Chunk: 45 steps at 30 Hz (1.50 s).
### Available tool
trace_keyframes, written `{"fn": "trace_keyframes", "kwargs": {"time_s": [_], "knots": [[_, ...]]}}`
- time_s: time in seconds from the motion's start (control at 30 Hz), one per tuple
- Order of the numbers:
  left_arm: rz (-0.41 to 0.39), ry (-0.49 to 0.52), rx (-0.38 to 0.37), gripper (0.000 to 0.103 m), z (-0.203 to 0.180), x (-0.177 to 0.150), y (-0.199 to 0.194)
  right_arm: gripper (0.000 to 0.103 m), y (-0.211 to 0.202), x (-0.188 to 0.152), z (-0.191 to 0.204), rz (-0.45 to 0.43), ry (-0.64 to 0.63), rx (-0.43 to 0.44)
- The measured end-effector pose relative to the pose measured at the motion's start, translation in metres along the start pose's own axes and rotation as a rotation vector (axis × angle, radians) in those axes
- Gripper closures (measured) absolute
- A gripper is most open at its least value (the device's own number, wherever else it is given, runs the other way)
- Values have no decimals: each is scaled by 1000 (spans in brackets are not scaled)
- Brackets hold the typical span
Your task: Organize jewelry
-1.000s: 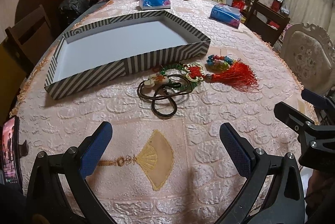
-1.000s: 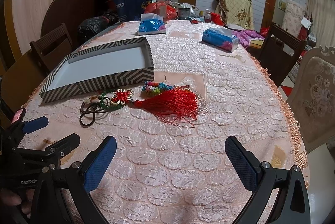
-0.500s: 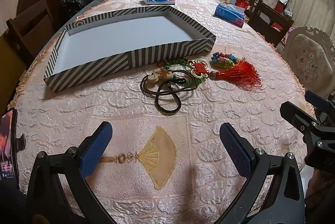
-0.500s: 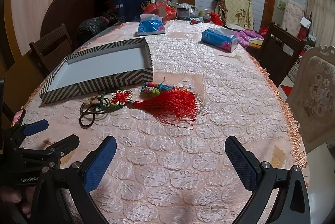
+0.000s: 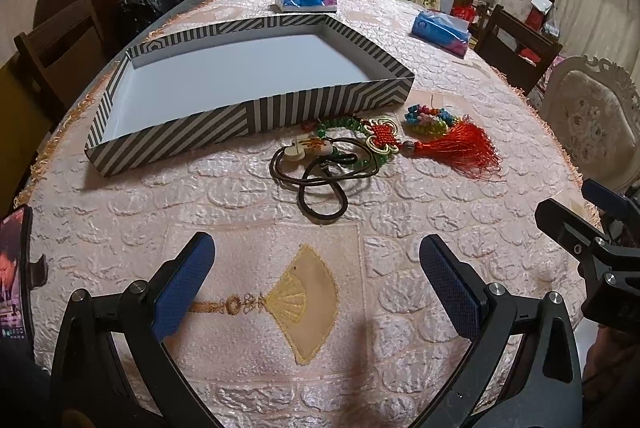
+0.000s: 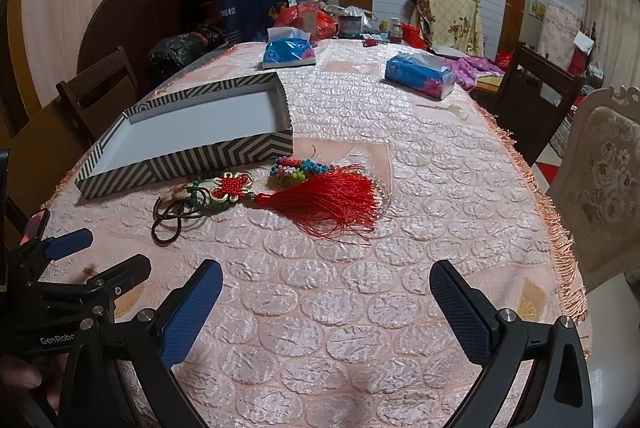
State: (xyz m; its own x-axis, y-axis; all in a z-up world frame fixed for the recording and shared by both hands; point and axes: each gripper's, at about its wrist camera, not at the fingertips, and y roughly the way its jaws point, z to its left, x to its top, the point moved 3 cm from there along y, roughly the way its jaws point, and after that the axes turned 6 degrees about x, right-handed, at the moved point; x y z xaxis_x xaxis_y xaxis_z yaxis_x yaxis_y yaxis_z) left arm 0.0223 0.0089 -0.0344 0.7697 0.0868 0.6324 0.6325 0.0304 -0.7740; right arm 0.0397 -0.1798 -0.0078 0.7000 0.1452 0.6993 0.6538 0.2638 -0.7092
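Over the last second the left gripper (image 5: 316, 280) had edged closer to the striped box (image 5: 320, 104); the jewelry now sat larger in its view. Fingers wide, holding nothing. Right gripper (image 6: 326, 302) barely shifted, fingers also wide and empty. Box was bare inside. All pieces lay just in front of the box's near wall: dark cord necklace (image 5: 320, 184) with pale pendant (image 5: 308, 147), green bead strand (image 5: 340, 124), red knot tassel (image 5: 460, 148), multicoloured bead bracelet (image 5: 430, 118) nearest the box's right corner. Judged: approach only, nothing sorted yet; cords looked tangled together.
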Motion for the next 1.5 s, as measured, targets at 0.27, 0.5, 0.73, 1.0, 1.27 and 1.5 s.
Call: {"fn": "trace_keyframes", "kwargs": {"time_s": [0.27, 0.5, 0.73, 1.0, 1.27, 1.5], "knots": [[29, -7, -5, 1, 0, -1, 3, 0, 0, 0, 0, 1, 0, -1], [34, -17, -9, 1, 2, -2, 4, 0, 0, 1, 0, 1, 0, 1], [42, -27, -4, 0, 4, -2, 5, 0, 0, 1, 0, 1, 1, 1], [39, -28, -3, 1, 5, -2, 4, 0, -2, 2, 2, -6, -3, 1], [37, -31, -2, 1, 6, -2, 3, 0, -6, 3, 2, -10, -4, -2], [36, -32, -1, 0, 7, -2, 3, 0, -7, 4, 3, -13, -7, -2]]}}
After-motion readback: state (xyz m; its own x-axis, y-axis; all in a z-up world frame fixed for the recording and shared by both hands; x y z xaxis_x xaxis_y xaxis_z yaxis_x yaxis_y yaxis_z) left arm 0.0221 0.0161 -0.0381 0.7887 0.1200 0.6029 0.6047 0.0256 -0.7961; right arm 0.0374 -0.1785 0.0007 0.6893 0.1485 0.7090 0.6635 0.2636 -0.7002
